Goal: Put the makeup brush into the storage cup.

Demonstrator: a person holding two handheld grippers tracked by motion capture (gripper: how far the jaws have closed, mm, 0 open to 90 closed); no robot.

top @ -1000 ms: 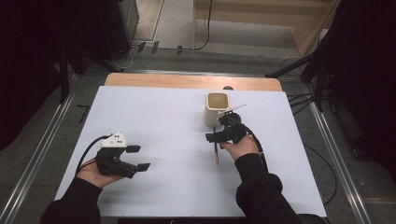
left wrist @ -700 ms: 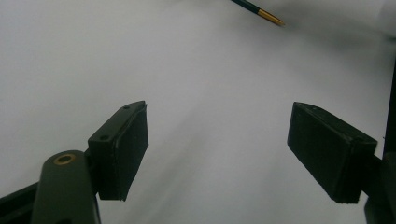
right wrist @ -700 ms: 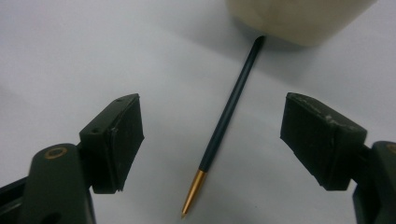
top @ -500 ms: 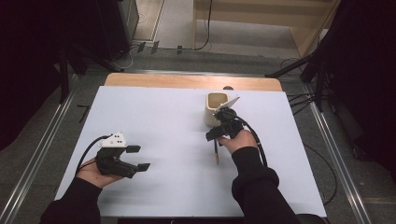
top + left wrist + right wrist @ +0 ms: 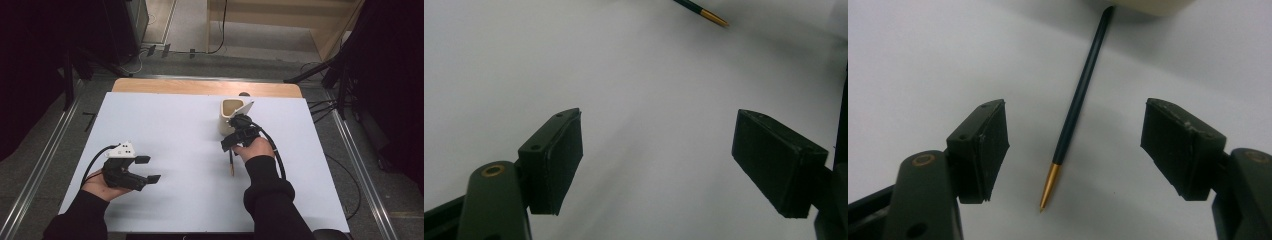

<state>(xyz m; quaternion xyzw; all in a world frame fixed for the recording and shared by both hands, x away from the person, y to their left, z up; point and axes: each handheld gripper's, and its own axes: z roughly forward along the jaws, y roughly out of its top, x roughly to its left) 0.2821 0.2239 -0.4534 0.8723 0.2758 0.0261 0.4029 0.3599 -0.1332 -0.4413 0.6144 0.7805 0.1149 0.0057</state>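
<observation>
A dark pen (image 5: 231, 164) with a gold tip lies on the white table (image 5: 180, 130), its far end touching the foot of a cream cup (image 5: 229, 116). My right gripper (image 5: 231, 143) hovers over the pen beside the cup. In the right gripper view the pen (image 5: 1079, 100) lies between the two pads of the right gripper (image 5: 1075, 131) and neither pad touches it; the jaws have just been closing. My left gripper (image 5: 149, 169) rests at the front left, open with nothing between its pads. The left gripper view has the left gripper (image 5: 659, 150) over bare table and the pen tip (image 5: 706, 13) far off.
A bare wooden strip (image 5: 200, 87) runs along the table's far edge. Metal rails (image 5: 45, 165) flank the table on both sides. Cables trail from both grippers. The cup base (image 5: 1143, 6) sits just beyond the right gripper's jaws.
My right gripper has shifted slightly away from me towards the cup, over the pen. The left hand has stayed put.
</observation>
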